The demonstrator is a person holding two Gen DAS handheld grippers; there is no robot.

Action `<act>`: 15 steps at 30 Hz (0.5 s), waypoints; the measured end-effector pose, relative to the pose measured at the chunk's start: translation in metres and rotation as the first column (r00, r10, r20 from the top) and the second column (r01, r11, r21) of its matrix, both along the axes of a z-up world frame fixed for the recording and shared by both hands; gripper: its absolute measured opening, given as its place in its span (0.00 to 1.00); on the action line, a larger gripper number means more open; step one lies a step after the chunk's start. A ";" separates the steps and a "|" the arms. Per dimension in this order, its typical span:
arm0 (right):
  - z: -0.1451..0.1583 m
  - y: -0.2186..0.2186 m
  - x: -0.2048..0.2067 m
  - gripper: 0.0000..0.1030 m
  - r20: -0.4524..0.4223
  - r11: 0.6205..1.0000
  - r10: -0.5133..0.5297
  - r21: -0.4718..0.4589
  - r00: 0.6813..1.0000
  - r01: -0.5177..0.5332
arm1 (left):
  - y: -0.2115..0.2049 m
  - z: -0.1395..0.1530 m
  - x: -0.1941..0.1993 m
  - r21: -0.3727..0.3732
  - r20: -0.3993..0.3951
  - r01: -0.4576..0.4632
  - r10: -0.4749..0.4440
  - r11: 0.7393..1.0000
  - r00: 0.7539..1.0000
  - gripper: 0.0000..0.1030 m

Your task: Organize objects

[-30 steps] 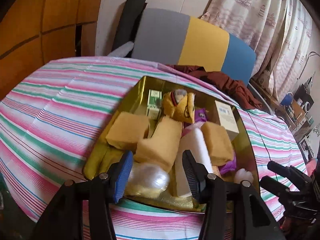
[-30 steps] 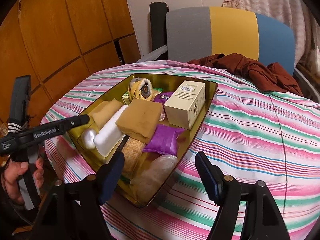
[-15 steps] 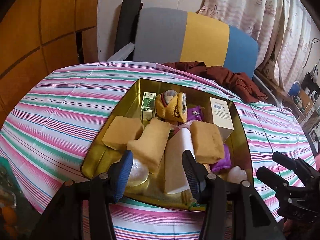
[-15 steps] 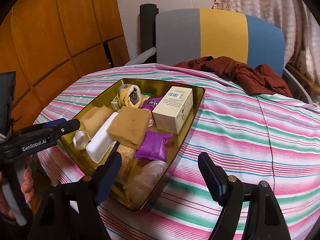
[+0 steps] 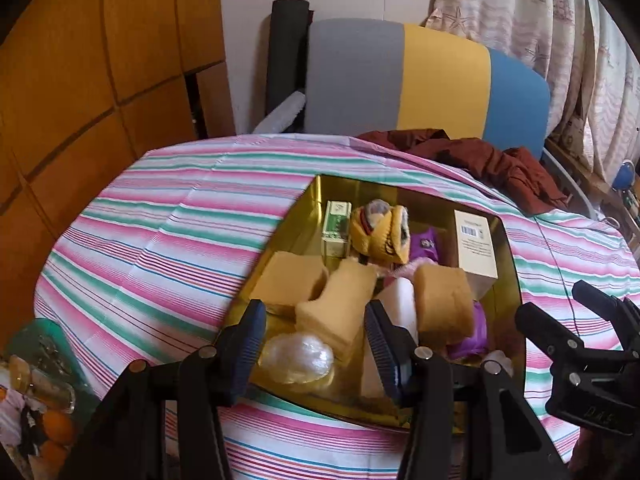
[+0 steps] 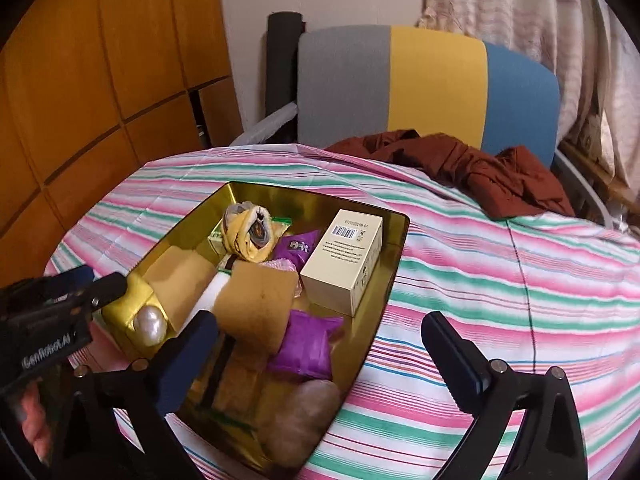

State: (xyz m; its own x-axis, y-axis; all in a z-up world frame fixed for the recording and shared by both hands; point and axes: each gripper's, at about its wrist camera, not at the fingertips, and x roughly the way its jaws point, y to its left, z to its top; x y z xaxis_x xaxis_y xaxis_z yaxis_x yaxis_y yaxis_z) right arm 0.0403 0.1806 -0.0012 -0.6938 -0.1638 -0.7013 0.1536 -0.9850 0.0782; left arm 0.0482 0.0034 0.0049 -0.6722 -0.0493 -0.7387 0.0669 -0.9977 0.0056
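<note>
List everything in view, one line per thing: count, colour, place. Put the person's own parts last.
tray: 1, gold, on the tablecloth
sponge blocks: 3 seen, tan, in the tray
white block: 1, white, between sponges
carton: 1, cream, tray's right side
green box: 1, green-white, tray's far end
plush toy: 1, yellow, tray's far end
purple pouches: 2, purple, in the tray
tablecloth: 1, pink-green-white stripes, over the table
cloth: 1, maroon, table's far edge
chair: 1, grey-yellow-blue, behind the table
left gripper: 1, black, open, over the tray's near end
right gripper: 1, black, open, above the tray's near right edge

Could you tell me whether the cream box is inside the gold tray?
Inside: the cream box lies within the gold tray, near its right wall.
</note>
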 end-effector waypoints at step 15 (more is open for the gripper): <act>0.018 -0.024 0.008 1.00 0.029 0.991 -0.118 0.067 0.993 0.116 | 0.002 0.001 0.004 -0.116 0.046 -0.033 0.038 0.993 0.998 0.50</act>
